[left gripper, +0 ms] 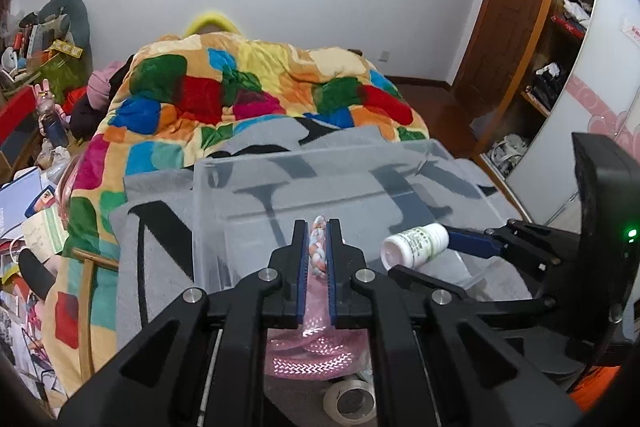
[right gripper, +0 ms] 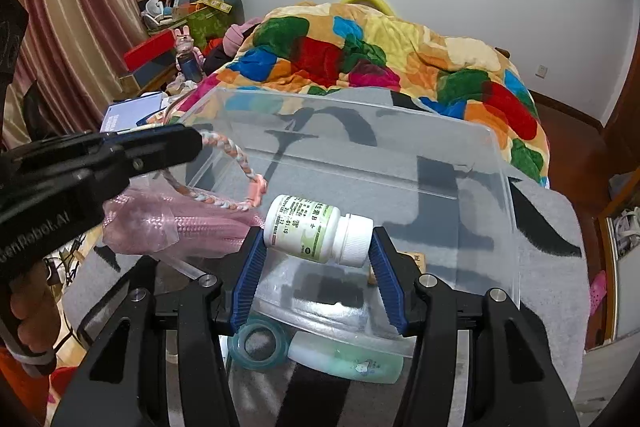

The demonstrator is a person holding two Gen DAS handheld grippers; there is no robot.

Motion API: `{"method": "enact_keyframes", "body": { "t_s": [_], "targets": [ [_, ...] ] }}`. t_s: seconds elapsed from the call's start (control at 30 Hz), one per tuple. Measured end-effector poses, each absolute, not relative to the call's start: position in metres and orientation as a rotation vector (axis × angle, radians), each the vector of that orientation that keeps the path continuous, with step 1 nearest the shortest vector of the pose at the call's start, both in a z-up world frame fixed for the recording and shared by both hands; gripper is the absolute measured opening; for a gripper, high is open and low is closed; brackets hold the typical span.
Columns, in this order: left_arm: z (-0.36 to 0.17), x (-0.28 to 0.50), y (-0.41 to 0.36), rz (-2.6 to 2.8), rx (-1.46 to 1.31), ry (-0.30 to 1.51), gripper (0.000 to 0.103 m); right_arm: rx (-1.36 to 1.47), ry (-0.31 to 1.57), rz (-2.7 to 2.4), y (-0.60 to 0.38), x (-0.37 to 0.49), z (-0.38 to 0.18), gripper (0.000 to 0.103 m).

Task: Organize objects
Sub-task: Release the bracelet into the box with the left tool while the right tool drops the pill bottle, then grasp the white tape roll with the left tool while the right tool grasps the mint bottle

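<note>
Fingers (right gripper: 256, 263) of the right gripper (right gripper: 318, 267) pinch a white pill bottle (right gripper: 316, 229) end to end, held sideways above the clear plastic bin (right gripper: 508, 211); the left gripper (left gripper: 318, 251) clamps a braided headband (left gripper: 318, 247) over a pink bag (right gripper: 168, 223) at the bin's near corner. Both items appear mid-transfer: each next needs lowering inside the walls, then release onto the bin floor. Tape rolls (right gripper: 258, 341) lie outside on the grey blanket (right gripper: 560, 267).
</note>
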State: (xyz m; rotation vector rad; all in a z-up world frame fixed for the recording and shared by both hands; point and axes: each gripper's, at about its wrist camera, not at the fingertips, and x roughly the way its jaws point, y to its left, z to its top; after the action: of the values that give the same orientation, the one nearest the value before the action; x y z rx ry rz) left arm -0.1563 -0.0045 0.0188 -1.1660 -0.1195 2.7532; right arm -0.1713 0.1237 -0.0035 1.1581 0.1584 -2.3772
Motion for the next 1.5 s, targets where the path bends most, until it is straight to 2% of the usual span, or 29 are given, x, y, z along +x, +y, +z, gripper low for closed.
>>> {"method": "enact_keyframes", "body": {
  "t_s": [0.1, 0.17, 0.37, 0.43, 0.57, 0.67, 0.87, 1.13, 1.5],
  "targets": [
    [0.02, -0.153, -0.004, 2.734, -1.174, -0.126, 0.01, 1.149, 0.174, -2.378, 0.124, -0.168, -0.001, 0.051],
    [0.024, -0.148, -0.002, 2.741, -1.16, -0.112, 0.021, 1.133, 0.176, -2.379, 0.126, -0.165, 0.002, 0.06],
    [0.046, -0.121, 0.002, 2.795, -1.05, -0.033, 0.049, 1.037, 0.171, -2.402, 0.138, -0.143, 0.021, 0.061],
    [0.051, -0.111, 0.002, 2.809, -1.021, -0.014, 0.062, 1.013, 0.16, -2.401, 0.145, -0.135, 0.026, 0.061],
    [0.055, -0.091, -0.001, 2.829, -1.001, 0.005, 0.069, 0.985, 0.155, -2.401, 0.159, -0.12, 0.031, 0.063],
    [0.052, -0.079, -0.004, 2.838, -1.008, 0.001, 0.077, 0.985, 0.177, -2.407, 0.168, -0.109, 0.028, 0.067],
    [0.034, -0.059, -0.01, 2.828, -1.066, 0.018, 0.08, 1.028, 0.265, -2.402, 0.174, -0.095, 0.004, 0.067],
    [-0.017, -0.047, -0.016, 2.73, -1.256, -0.016, 0.08, 1.108, 0.381, -2.353, 0.164, -0.103, -0.033, 0.067],
    [-0.043, -0.052, 0.005, 2.675, -1.275, -0.006, 0.08, 1.225, 0.344, -2.21, 0.164, -0.123, -0.054, 0.067]
  ]
}}
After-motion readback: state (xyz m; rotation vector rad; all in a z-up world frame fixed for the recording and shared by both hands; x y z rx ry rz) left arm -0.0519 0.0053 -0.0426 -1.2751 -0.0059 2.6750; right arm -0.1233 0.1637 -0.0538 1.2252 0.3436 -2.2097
